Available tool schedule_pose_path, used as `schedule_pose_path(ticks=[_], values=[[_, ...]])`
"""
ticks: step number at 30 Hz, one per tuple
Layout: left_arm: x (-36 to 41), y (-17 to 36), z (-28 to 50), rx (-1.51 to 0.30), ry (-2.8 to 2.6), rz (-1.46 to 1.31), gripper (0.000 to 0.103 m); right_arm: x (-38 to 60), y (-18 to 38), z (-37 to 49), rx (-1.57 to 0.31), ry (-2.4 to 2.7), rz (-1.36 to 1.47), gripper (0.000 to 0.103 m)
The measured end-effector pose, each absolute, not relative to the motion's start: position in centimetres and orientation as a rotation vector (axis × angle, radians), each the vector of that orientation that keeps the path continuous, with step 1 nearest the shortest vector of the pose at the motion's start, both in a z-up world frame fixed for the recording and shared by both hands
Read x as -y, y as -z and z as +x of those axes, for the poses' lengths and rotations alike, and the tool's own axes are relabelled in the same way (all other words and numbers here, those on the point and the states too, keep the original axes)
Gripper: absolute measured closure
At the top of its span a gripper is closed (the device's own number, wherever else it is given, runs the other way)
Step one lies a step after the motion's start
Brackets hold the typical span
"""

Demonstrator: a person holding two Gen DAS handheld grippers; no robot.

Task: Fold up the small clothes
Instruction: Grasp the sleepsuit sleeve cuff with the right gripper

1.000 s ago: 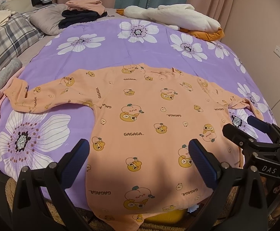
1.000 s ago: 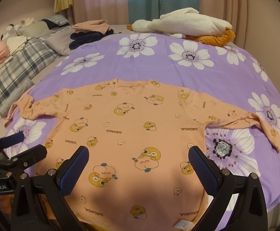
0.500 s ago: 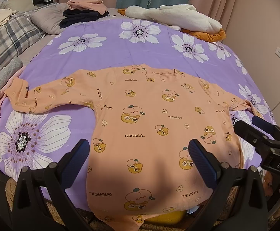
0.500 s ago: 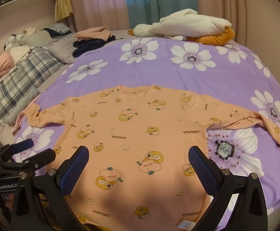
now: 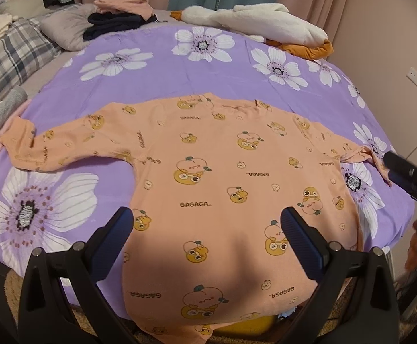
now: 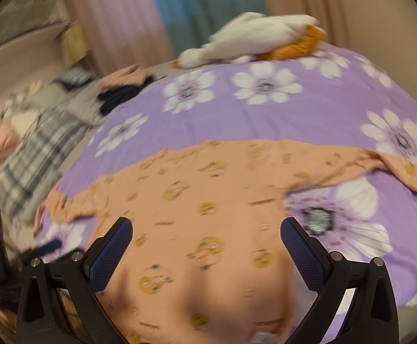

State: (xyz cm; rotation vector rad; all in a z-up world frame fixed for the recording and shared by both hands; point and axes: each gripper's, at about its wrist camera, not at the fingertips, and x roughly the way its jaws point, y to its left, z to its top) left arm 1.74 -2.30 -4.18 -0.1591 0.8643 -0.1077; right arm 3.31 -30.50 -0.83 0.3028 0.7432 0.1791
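Now the left gripper (image 5: 207,226) hangs spread wide, holding nothing, above the peach shirt (image 5: 208,177) lying flat on the purple floral sheet (image 5: 151,80). Likewise released, the right gripper (image 6: 207,238) hovers over its hem toward 6 o'clock.

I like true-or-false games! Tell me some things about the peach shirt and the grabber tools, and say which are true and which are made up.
1. The peach shirt lies spread flat on the purple flowered sheet. True.
2. The left tool is pinching a sleeve. False: it is open and holds nothing.
3. The right tool is open. True.
4. The shirt is already folded in half. False: both sleeves are spread out.
5. A white plush toy lies at the far end of the bed. True.
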Motion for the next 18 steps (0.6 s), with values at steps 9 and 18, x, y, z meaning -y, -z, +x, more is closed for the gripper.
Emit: schedule_pose_path(ticks=[9,18], values=[[2.6,6.4,3.5,-0.936,0.124,-0.178,0.005,44.4,5.4,2.7,-0.716,0.025,0.777,0.011],[2.6,8.6,4.9,-1.012,0.111,-0.194,0.013,55.0,10.4,5.7,-0.697,0.270,1.054,0.032]])
